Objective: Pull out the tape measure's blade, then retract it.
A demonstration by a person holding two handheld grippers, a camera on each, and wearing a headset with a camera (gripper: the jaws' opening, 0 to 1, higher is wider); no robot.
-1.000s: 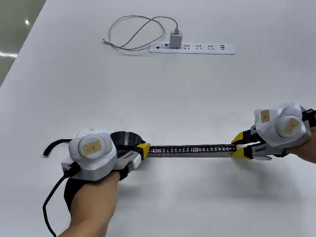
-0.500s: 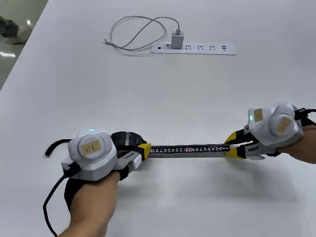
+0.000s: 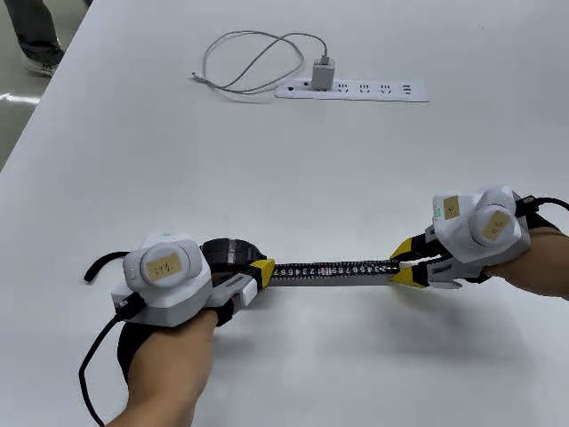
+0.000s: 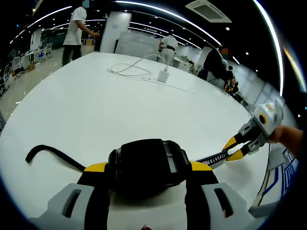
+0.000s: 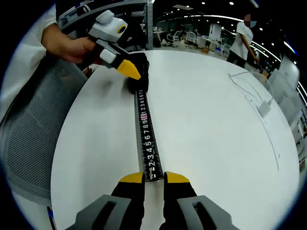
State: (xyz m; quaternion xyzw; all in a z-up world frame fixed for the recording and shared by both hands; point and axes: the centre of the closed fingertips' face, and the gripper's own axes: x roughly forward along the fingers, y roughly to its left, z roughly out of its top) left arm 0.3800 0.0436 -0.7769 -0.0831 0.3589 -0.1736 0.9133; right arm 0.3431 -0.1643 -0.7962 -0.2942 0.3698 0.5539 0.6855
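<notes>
My left gripper (image 3: 250,266) is shut tight on the tape measure (image 3: 228,252). Its yellow tips press the round black body from both sides. In the left gripper view the body sits right between my jaws, low on the bench (image 3: 267,178). A black strap (image 3: 100,263) comes off the back of the tape measure. It lies on the bench and curls away from my hand.

My right gripper (image 3: 404,263) is shut on the far end of the blade (image 3: 333,269). The two jaws stand close together with the blade pinched between them. I think the little end hook is in there too, but it is too small to see well.

The blade is pulled out and runs straight from one gripper to the other, just above the bench or lying on it. In the right gripper view it is dark with white numbers and one red mark partway along. It leads up to the tape measure in my left gripper.

Far across the bench lies a white power strip (image 3: 356,89). A charger (image 3: 322,71) is plugged into it. A gray cable (image 3: 249,60) loops away from the charger on the bench. All of that is well apart from my grippers. A person in a white shirt (image 4: 76,28) stands past the far end of the bench.
</notes>
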